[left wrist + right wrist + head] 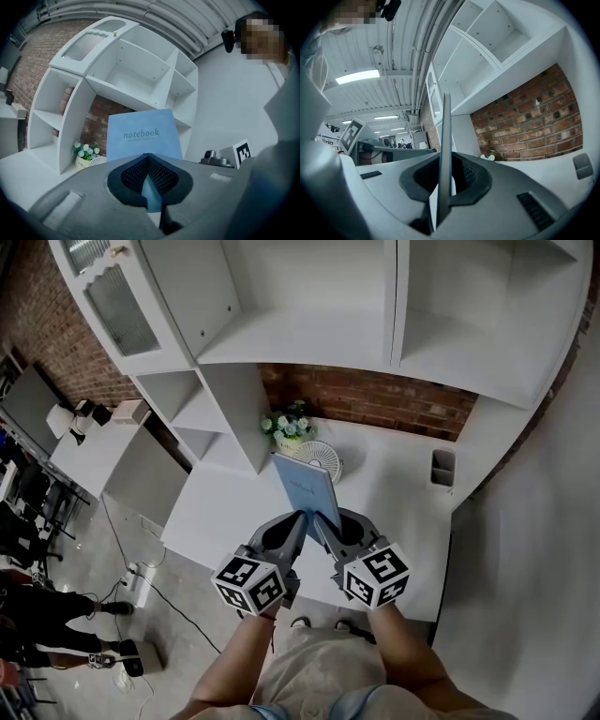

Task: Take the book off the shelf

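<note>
Head view: book (306, 486) already out of shelf (309, 343), held upright over worktop (403, 512), just in front of shelf's lower span. No other book spotted in shelf compartments. Both tools at book's near bottom edge: left hand-held gripper (302, 518) angled in from shelf's left side, right hand-held gripper (324, 525) just beside it. Flower pot (289, 427) and small fan (321, 461) under shelf, against brick wall (375, 395), right behind book. Grey holder (442, 467) well apart, toward shelf's right end.

Left gripper view: facing book cover (143, 133), "notebook" readable, shelf behind it. Jaws closed together, tips at cover's lower edge, sliver of blue in slot behind pads. Can't tell whether pinching cover or just resting against it.

Right gripper view: book (445, 154) edge-on, clamped between jaws, standing straight up, shelf above and beyond.

Judged step: removal done, now carry/place. Next move likely needs a tight right clamp, a pull back from shelf, then tipping flat and lowering onto bare worktop, clear of fan and flower pot. Risk: pivoting about that single bottom-edge grip.
</note>
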`<move>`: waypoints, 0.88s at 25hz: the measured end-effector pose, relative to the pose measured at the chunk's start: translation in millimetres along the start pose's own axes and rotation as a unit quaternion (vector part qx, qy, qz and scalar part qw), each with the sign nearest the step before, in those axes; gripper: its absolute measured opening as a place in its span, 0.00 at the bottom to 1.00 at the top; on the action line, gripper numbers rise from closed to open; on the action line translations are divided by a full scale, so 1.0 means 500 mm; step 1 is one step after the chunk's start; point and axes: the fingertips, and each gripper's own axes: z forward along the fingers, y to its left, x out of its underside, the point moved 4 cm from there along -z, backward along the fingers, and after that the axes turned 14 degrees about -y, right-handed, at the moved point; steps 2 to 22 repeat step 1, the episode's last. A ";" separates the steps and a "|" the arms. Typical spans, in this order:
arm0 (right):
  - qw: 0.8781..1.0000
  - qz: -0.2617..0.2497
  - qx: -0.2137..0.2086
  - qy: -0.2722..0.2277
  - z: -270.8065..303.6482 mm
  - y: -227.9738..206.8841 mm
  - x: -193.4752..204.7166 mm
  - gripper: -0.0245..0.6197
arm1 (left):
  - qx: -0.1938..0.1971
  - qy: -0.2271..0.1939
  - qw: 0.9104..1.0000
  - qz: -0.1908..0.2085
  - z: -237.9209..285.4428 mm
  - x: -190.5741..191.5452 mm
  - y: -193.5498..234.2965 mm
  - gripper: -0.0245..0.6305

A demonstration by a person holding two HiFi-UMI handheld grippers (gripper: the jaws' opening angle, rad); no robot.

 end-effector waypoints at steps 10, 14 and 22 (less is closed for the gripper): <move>1.000 0.001 0.001 -0.001 -0.001 -0.001 -0.001 0.12 | 0.000 0.001 1.000 0.000 -0.001 0.001 -0.001 0.05; 1.000 0.001 0.001 -0.001 -0.001 -0.001 -0.001 0.12 | 0.000 0.001 1.000 0.000 -0.001 0.001 -0.001 0.05; 1.000 0.001 0.001 -0.001 -0.001 -0.001 -0.001 0.12 | 0.000 0.001 1.000 0.000 -0.001 0.001 -0.001 0.05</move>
